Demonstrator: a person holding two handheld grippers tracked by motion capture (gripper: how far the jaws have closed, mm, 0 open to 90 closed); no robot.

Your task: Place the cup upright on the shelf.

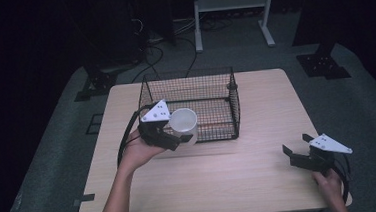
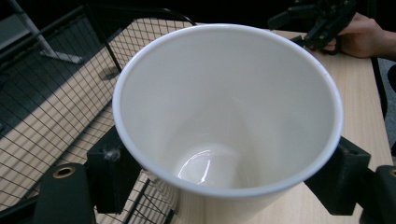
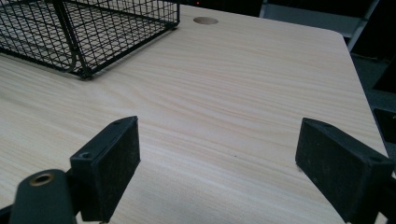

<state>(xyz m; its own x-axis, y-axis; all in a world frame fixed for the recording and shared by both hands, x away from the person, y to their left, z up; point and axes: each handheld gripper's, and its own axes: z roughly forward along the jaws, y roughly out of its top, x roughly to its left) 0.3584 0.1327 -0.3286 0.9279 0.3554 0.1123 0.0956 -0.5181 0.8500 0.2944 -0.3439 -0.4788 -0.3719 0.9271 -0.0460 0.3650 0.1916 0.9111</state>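
at the near left corner of the wire basket [image 1: 191,106], our left gripper [image 1: 174,135] clamps the white cup [image 1: 183,125]; we judge it should clear the rim upright. our right gripper [image 1: 296,150], wide open and empty, rests far right. left gripper view reveals the cup's empty inside.

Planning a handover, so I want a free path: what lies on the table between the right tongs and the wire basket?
Nothing: in the right gripper view, bare table runs from the right tongs to the wire basket.
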